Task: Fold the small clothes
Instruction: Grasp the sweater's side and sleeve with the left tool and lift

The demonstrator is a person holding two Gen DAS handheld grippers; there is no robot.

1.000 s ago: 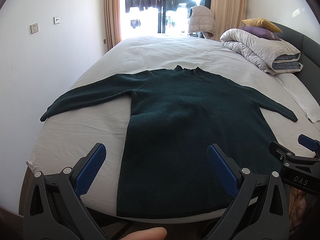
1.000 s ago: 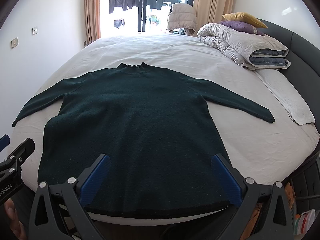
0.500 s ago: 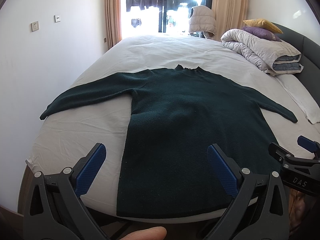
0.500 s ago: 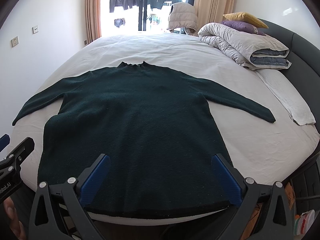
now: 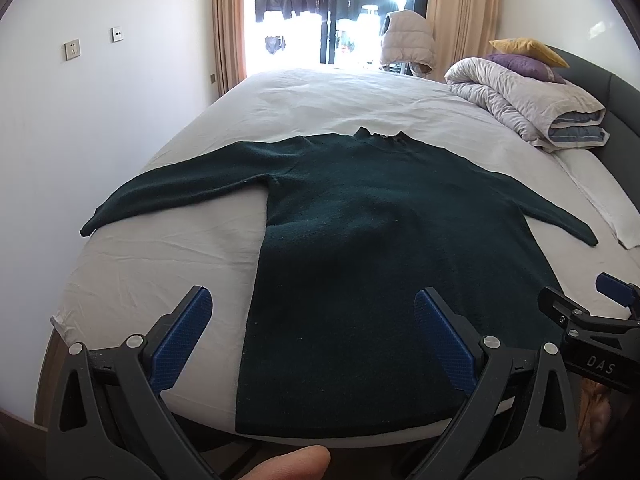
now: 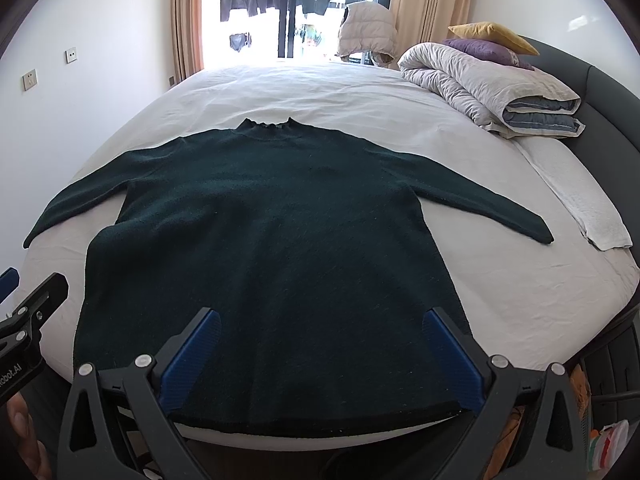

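A dark green long-sleeved sweater (image 5: 380,232) lies flat on the white bed (image 5: 160,272), collar away from me, both sleeves spread out, hem at the near edge; it also shows in the right wrist view (image 6: 276,240). My left gripper (image 5: 312,308) is open and empty, held above the hem's left part. My right gripper (image 6: 320,324) is open and empty above the hem's middle. The right gripper's side shows at the right of the left wrist view (image 5: 592,336). The left gripper's side shows at the left of the right wrist view (image 6: 28,320).
A rolled grey duvet (image 6: 488,84) with purple and yellow pillows (image 6: 492,40) lies at the far right by the dark headboard (image 6: 600,84). A folded white cloth (image 6: 580,204) lies right of the sweater. A white wall (image 5: 100,120) runs along the left. A window is beyond the bed.
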